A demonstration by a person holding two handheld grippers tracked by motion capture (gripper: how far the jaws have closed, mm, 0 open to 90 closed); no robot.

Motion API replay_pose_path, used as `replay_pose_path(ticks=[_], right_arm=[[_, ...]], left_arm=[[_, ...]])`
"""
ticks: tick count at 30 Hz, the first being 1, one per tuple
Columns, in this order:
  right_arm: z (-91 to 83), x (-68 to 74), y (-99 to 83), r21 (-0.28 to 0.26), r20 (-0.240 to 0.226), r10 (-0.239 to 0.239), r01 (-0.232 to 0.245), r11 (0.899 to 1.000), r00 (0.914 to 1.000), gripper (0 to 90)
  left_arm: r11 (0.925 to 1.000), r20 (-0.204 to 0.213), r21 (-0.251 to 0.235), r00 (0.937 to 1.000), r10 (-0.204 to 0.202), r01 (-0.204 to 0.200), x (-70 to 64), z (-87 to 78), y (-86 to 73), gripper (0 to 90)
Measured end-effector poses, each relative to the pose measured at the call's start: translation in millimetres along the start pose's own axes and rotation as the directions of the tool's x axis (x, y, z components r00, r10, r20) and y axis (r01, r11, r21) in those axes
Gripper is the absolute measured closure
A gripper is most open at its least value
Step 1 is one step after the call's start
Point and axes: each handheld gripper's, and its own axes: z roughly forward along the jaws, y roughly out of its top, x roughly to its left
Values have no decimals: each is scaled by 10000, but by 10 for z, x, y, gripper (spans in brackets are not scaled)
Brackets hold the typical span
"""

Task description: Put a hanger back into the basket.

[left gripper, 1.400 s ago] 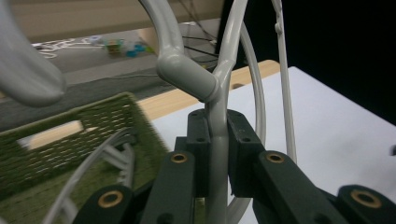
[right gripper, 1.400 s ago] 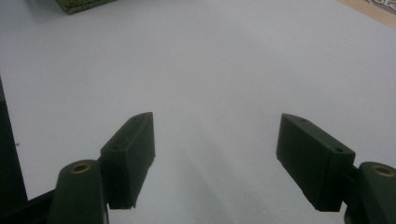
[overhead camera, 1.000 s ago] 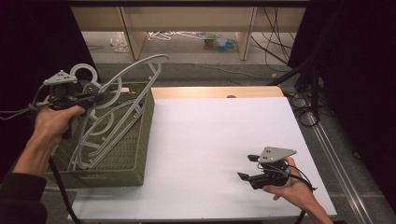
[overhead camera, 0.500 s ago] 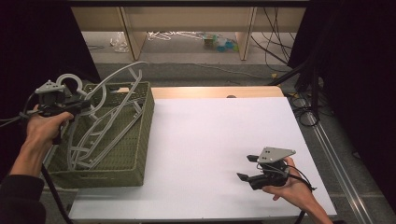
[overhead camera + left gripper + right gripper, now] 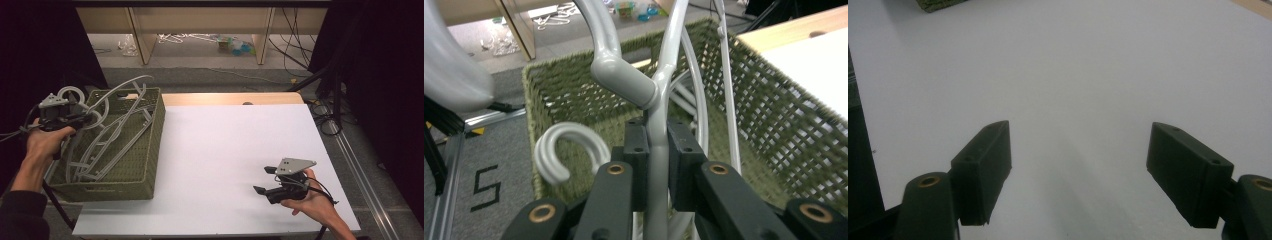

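The hanger (image 5: 659,125) in the left gripper (image 5: 656,150) was a pale grey plastic one, smooth and rounded, with a thick joint where the neck met the arms; the gripper was clamped tight on its thin stem, right over the near-left end of the basket (image 5: 150,145). In the high view the left gripper (image 5: 82,119) sat at the basket's left rim, with the hanger's big curved arm (image 5: 120,89) sticking up above the far rim. More grey hangers (image 5: 107,145) lay tangled inside, and another hook (image 5: 566,150) curled just beside the jaws. The basket was an olive-green woven thing with open mesh walls, sitting at the left edge of the desk (image 5: 225,150), which was covered in plain white and had loads of open room across the middle and right. The right gripper (image 5: 267,181) rested low near the front right corner, well apart from the basket, jaws spread wide with nothing between them; its own view showed the right gripper (image 5: 1078,165) over bare white surface.
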Motion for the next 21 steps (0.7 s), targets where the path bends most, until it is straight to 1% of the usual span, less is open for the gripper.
replay_pose_path(ticks=[1,2,5,7,9,10,11,12,14,15,17,18,20,21], right_arm=[[-3,4,-1,37,-5,49,-49,10000,10000,266],[1,-4,0,-23,11,-24,24,10000,10000,266],[6,0,-6,58,5,70,-70,10000,10000,266],[14,-4,-5,74,-24,57,-57,10000,10000,266],[18,-5,-4,51,-21,26,-26,10000,10000,266],[16,2,-5,75,-14,42,-41,10000,10000,266],[15,0,-4,77,-40,-9,10,10000,10000,266],[13,2,-4,64,-23,13,-12,10000,10000,266],[11,0,-7,100,-30,95,-95,9999,10000,266],[14,-5,-8,85,-50,60,-60,9999,10000,266],[19,-10,-9,82,-42,51,-51,10000,10000,266],[21,-10,-9,99,-32,48,-48,9999,10000,266],[16,2,-9,119,-76,84,-83,9999,9999,266],[17,-2,-7,69,-76,-8,9,10000,10000,266]], left_arm=[[10000,-24,-36,10000,-40,40,13,5,-20,810],[9999,-22,-24,9999,-121,121,30,20,-51,810],[9997,54,216,9999,-123,121,52,62,-145,810],[9995,77,299,10000,-52,50,52,80,-167,811],[9978,-43,596,9995,308,-305,48,100,-161,811],[9923,19,990,9973,740,-738,72,89,-149,811],[9919,-32,993,9968,794,-787,68,96,-143,810],[9900,-102,1049,9953,959,-943,69,99,-137,810],[9850,38,1250,9928,1197,-1193,62,113,-131,810],[9851,93,1247,9930,1179,-1181,46,130,-133,810],[9817,241,1364,9911,1306,-1327,19,167,-137,809],[9808,182,1434,9913,1306,-1319,-7,204,-146,809],[9761,123,1646,9898,1417,-1418,-19,249,-149,809],[9774,58,1608,9904,1380,-1372,-34,294,-164,809]])
